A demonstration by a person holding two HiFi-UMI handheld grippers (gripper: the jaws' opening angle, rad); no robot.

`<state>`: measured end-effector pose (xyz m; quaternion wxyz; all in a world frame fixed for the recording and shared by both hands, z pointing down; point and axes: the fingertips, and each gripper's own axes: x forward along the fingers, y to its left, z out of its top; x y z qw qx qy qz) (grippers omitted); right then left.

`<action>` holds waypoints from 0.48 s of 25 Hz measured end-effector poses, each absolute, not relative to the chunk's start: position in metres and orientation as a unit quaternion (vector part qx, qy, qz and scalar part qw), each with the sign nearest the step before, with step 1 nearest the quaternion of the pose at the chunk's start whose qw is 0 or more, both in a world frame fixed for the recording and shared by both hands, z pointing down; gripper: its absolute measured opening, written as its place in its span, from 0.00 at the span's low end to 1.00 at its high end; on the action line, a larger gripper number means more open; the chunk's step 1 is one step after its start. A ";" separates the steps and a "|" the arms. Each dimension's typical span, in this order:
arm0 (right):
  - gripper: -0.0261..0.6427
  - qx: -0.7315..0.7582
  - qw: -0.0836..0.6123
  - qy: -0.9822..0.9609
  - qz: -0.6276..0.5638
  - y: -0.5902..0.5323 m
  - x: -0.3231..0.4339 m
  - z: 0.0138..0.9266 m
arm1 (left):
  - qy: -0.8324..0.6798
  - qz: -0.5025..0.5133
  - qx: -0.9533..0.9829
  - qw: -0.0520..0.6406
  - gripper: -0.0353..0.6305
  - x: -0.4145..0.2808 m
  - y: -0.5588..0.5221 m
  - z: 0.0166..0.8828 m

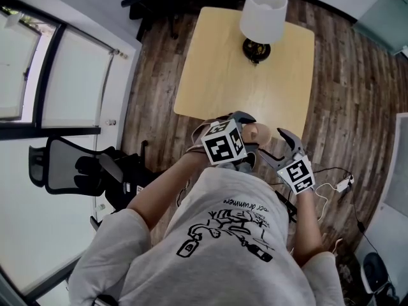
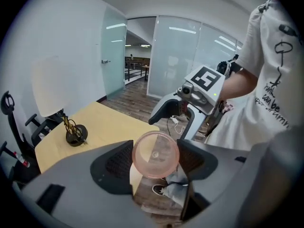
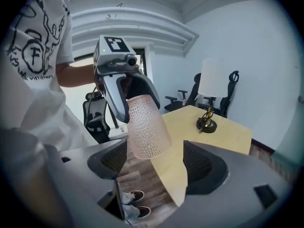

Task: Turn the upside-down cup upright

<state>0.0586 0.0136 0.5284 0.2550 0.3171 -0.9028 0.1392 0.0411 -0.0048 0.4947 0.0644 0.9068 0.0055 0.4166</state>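
1. Head view: the person is holding both tools close together at the near edge of the table (image 1: 210, 81). The cup (image 1: 258, 134) is lying tilted in the air between them, resting on nothing. The left gripper (image 1: 247, 139) is carrying it, and the right gripper (image 1: 279, 150) is sitting just beside it. The tabletop is lying bare as far as the lamp (image 1: 262, 18) at the far end, so there is ample room for setting down. The cup is hanging right at the edge, though, so a slip could be sending it to the floor.
2. Left gripper view: the pads are pressing on either side of the pink cup, which is showing end-on as a round disc between them. I am judging this as the mid-air turn, with the cup not yet upright.
3. Right gripper view: the jaws are standing wide apart. The cup's wider end is hanging between them unpinched, and its narrow end is sitting in the left tool. The next move is probably calling for a left-wrist roll to bring the mouth up. After that comes lowering the cup well inside the edge.
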 end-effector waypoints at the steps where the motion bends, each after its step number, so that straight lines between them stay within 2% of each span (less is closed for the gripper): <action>1: 0.55 0.323 0.263 -0.900 0.128 0.013 0.059 0.529 | 0.005 0.423 0.904 0.063 0.49 0.043 -0.005 0.495; 12: 0.58 0.365 0.292 -0.883 0.048 0.004 0.054 0.525 | 0.001 0.455 0.888 0.071 0.49 0.059 -0.004 0.488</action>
